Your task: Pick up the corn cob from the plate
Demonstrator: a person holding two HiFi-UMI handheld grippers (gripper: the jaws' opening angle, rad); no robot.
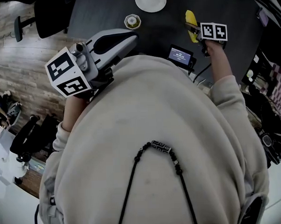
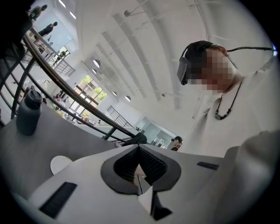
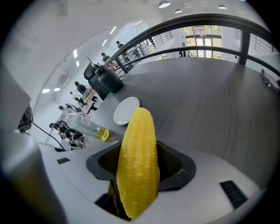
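The yellow corn cob (image 3: 138, 162) stands lengthwise between the jaws of my right gripper (image 3: 139, 177), which is shut on it, above the dark table. In the head view the corn cob (image 1: 190, 24) pokes out ahead of the right gripper (image 1: 196, 31) with its marker cube. The white plate (image 1: 150, 0) sits bare at the table's far edge; the right gripper view has the plate (image 3: 126, 110) beyond the cob's tip. My left gripper (image 1: 121, 39) is held level over the table's near left, jaws together with nothing between them. The left gripper (image 2: 140, 177) looks back toward the person.
A small bottle (image 1: 132, 21) with yellow liquid stands left of the plate. A small device with a lit screen (image 1: 181, 54) lies at the near table edge. Dark flasks (image 3: 105, 78) stand at the far side. The person's torso hides the near table. Chairs stand on the wooden floor at left.
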